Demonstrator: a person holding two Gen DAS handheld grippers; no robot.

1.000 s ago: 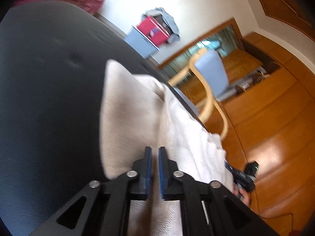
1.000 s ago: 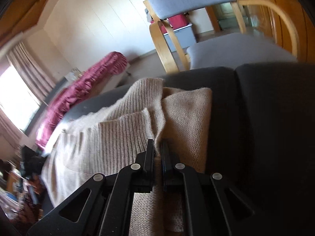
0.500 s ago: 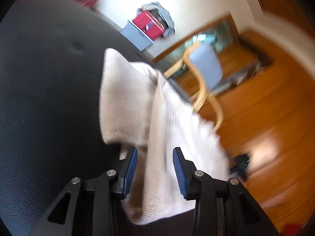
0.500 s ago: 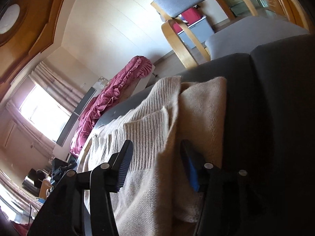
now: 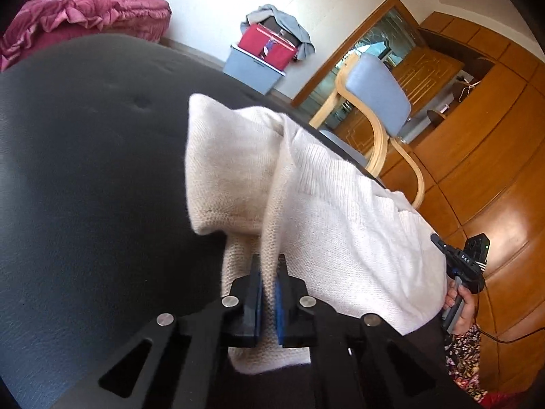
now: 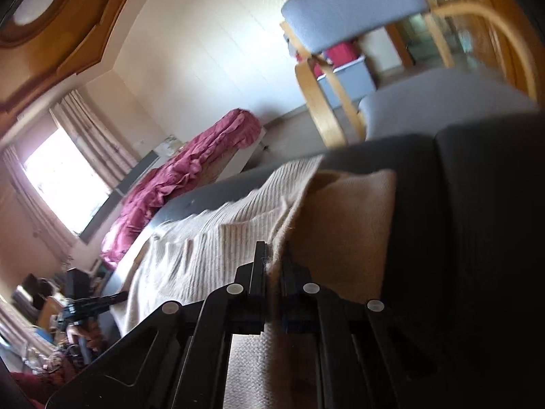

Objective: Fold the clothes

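A cream knitted sweater [image 5: 340, 211] lies partly folded on a dark grey sofa cushion [image 5: 85, 177]. My left gripper [image 5: 268, 266] is shut on a raised fold of the sweater near its front edge. In the right wrist view the same sweater [image 6: 221, 245] stretches to the left, and my right gripper [image 6: 274, 255] is shut on another raised fold at its near end. The right gripper also shows in the left wrist view [image 5: 463, 266] at the sweater's far side. The left gripper shows in the right wrist view [image 6: 92, 303] at the lower left.
A wooden armchair with a grey-blue seat [image 5: 378, 109] stands just past the sofa. A crimson blanket [image 5: 78, 17] lies beyond the cushion. A grey bin with a red box and clothes [image 5: 269, 54] stands by the wall. A wooden floor and cabinets [image 5: 494, 156] are at the right.
Both grippers were shut a second ago, opened half a second ago, and are now shut again on folds of the sweater at new spots.
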